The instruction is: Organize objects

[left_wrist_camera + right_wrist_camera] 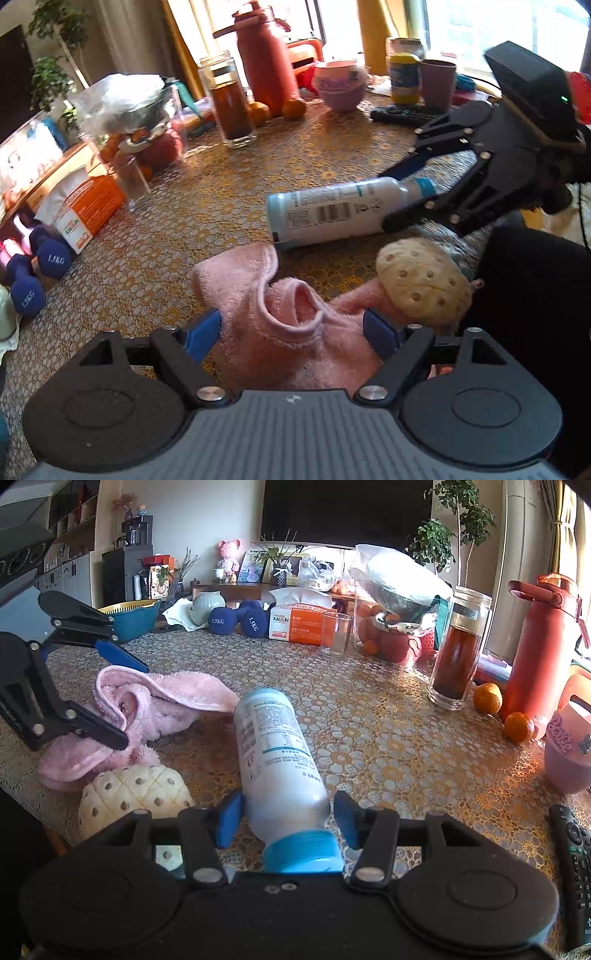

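Observation:
A white bottle (332, 214) (273, 746) with a blue cap lies on its side on the patterned table (388, 738). My right gripper (288, 819) (386, 199) straddles its neck end. The blue pads stand just off both sides, so it is open. A crumpled pink towel (258, 284) (166, 698) lies at the table's near edge. My left gripper (291, 328) (125, 698) is open around it, the cloth loose between the fingers. A cream pineapple-bun toy (424, 280) (136, 790) rests against the towel.
A tea jar (458, 653), red flask (535, 646), oranges (487, 698) and pink cup (565, 753) crowd one side. A remote (572, 867) lies near my right gripper. Blue dumbbells (37, 266), a tissue box (299, 627) and an empty glass (336, 633) sit farther off.

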{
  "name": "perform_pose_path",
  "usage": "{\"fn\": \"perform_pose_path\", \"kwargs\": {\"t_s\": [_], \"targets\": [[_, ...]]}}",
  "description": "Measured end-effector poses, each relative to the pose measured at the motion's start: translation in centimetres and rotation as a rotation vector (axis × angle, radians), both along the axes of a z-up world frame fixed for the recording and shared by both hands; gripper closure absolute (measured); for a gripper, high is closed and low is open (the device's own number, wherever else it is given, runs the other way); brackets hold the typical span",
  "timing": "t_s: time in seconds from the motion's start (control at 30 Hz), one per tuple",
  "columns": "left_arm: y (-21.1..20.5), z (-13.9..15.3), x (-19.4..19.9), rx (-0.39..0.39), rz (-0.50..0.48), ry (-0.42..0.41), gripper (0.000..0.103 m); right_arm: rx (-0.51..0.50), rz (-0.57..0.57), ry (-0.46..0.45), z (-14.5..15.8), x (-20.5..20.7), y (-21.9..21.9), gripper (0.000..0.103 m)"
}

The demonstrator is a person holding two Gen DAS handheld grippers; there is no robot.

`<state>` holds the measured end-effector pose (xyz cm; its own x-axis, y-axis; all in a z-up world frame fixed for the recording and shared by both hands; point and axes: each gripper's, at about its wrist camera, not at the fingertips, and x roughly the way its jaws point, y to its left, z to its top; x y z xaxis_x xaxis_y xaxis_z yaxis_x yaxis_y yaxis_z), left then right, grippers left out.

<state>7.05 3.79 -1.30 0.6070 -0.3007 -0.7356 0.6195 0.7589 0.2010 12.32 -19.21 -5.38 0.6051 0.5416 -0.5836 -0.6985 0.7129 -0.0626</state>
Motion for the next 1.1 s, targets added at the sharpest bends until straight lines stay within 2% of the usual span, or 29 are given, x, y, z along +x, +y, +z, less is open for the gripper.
{"fn": "perform_pose_path", "kwargs": {"t_s": [0.13,0.2,0.27,0.4,0.47,0.5,0.53,0.57,0.63,0.67,0.73,0.83,1.0,1.1], "targets": [[-0.8,-1.0,-0.6,0.096,-0.073,-0.017,0.012,-0.008,0.006,0.005,0.0,-0.1,0.1,0.049],[-1.3,-1.8,-0.3,0.134,-0.091,-0.031,0.012,-0.01,0.008,0.01,-0.1,-0.1,0.1,0.049],[-1.4,-2.4,0.4,0.132,-0.086,-0.027,0.011,-0.016,0.014,0.014,-0.1,-0.1,0.2,0.049],[-1.2,-3.0,1.2,0.075,-0.064,-0.005,0.013,-0.027,0.024,0.021,-0.3,0.0,0.4,0.049],[-1.0,-3.0,1.3,0.037,-0.049,0.021,0.026,-0.024,0.026,0.023,-0.3,0.1,0.4,0.049],[-0.9,-3.0,1.3,0.024,-0.038,0.033,0.029,-0.022,0.027,0.025,-0.3,0.2,0.3,0.049],[-1.0,-2.9,1.1,0.02,-0.03,0.036,0.037,-0.018,0.026,0.029,-0.3,0.3,0.3,0.049],[-1.2,-2.8,1.0,0.021,-0.022,0.032,0.049,-0.016,0.025,0.032,-0.3,0.3,0.3,0.05],[-1.6,-2.5,0.8,0.02,0.008,0.019,0.063,-0.015,0.025,0.037,-0.5,0.5,0.3,0.051],[-1.6,-2.4,0.8,0.01,0.031,0.022,0.067,-0.014,0.023,0.041,-0.6,0.5,0.4,0.052],[-1.7,-1.7,0.9,-0.024,0.074,0.023,0.072,-0.01,0.019,0.042,-0.7,0.5,0.4,0.052],[-2.2,0.0,0.4,-0.068,0.094,-0.004,0.073,-0.007,0.017,0.043,-0.7,0.6,0.4,0.052],[-4.5,3.2,-0.3,-0.121,0.048,-0.05,0.074,-0.001,0.015,0.045,-0.7,0.6,0.3,0.053],[-6.7,3.9,-0.1,-0.134,-0.005,-0.057,0.074,0.022,0.016,0.062,-0.6,0.4,-0.1,0.053]]}}
